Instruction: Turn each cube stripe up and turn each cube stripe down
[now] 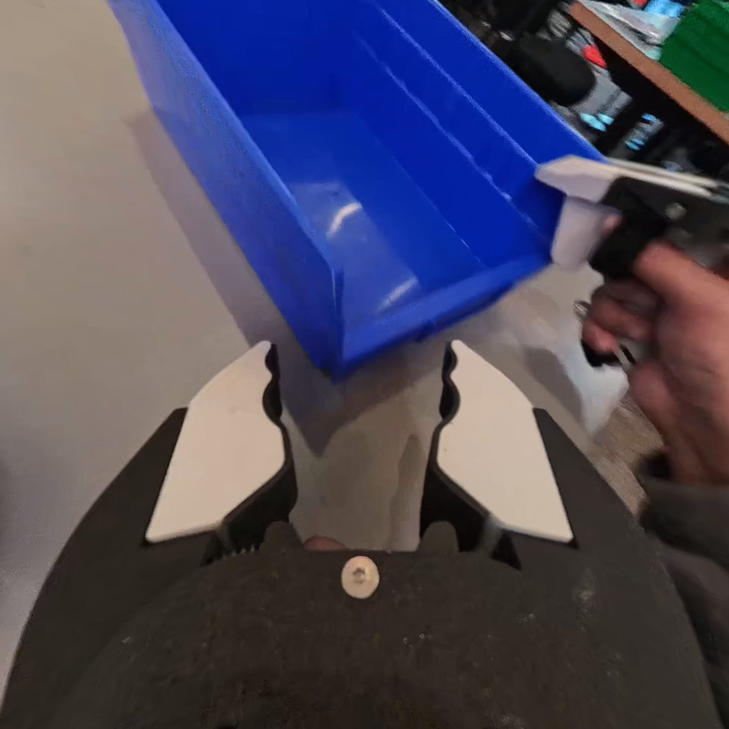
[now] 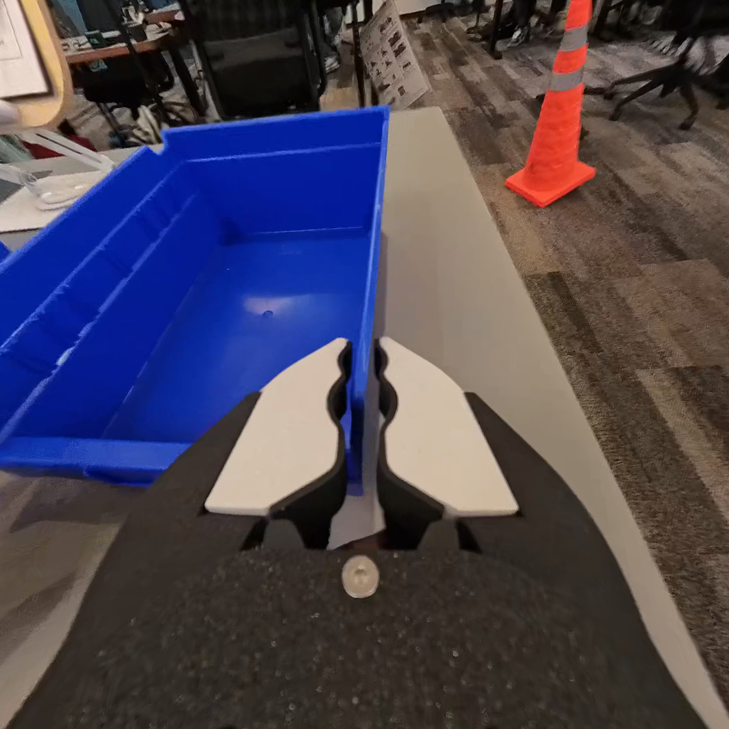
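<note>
Surface finish, as observed

Blue bin: smooth, glossy plastic. Table: matt grey. Right gripper: grainy black body, smooth pale fingers. Floor: rough carpet.

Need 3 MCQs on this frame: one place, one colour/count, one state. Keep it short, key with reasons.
1. Where do the right tongs grip the blue bin?
A. on its side wall near a corner
B. on its floor
C. on the far end wall

2. What colour is the traffic cone on the carpet?
A. yellow
B. orange with grey bands
C. green

3. What state are the left tongs in?
A. shut on the bin
B. shut on a cube
C. open, holding nothing

Key:
1 A: in the right wrist view the bin's wall runs between the two fingers, close to the near corner.
2 B: the cone beside the table is orange with grey bands.
3 C: in the left wrist view the fingers stand apart, with the bin's corner just ahead of them and no cube in view.
</note>
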A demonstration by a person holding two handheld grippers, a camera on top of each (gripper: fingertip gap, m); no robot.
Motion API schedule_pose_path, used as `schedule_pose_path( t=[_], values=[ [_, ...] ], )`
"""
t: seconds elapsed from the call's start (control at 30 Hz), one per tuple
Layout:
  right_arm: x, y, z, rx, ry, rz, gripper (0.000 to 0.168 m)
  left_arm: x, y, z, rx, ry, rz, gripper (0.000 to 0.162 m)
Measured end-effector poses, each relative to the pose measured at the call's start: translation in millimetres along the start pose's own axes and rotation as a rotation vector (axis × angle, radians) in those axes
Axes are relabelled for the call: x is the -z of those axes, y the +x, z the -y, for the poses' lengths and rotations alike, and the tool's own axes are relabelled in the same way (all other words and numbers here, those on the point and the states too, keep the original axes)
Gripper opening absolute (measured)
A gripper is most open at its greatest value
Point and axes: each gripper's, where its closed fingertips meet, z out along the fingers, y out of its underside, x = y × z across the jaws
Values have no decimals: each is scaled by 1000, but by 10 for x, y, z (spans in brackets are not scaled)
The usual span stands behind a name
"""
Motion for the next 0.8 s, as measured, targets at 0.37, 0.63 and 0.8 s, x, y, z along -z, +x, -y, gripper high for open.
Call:
schedule_pose_path(
  t=[0.37,0.63,0.8],
  values=[
    [585,-3159,-183,255,54,519,47,2682,-2473,-72,139,290,474,72],
    [-299,-3898,-469,135,-102,424,39,2294,-2763,-270,91,148,534,38],
    [-180,-4183,-277,72,-28,287,4,2777,-3143,-193,59,175,667,4]
  ],
)
